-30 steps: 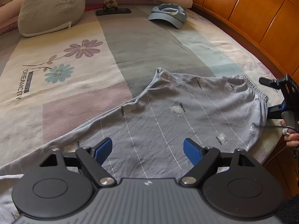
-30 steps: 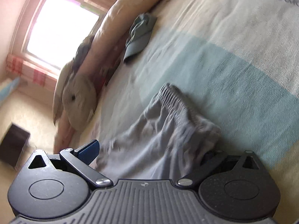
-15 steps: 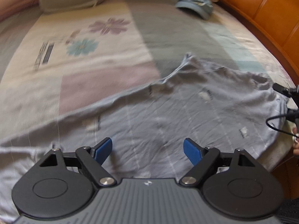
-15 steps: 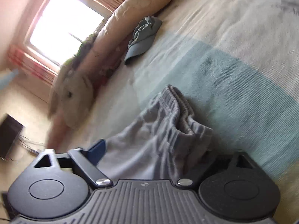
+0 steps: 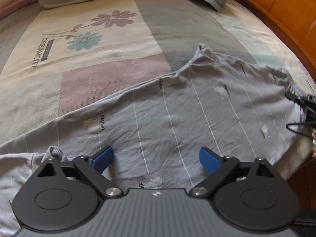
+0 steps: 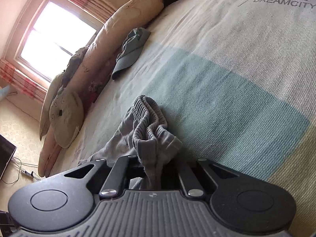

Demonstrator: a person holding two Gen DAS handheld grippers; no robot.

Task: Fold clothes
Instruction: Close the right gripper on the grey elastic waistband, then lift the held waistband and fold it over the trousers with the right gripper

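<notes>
Grey trousers (image 5: 177,114) across the bed (image 5: 98,69), waistband apparently pinched in right tongs (image 6: 152,169); left tongs (image 5: 156,158) wide above.

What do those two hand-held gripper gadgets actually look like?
Each is matte black, with a ribbed grey body and two round discs joined by silver pivot bolts. The left gripper ends in blue fingertips. The right gripper looks the same; a thin black cable loops beside it.
</notes>
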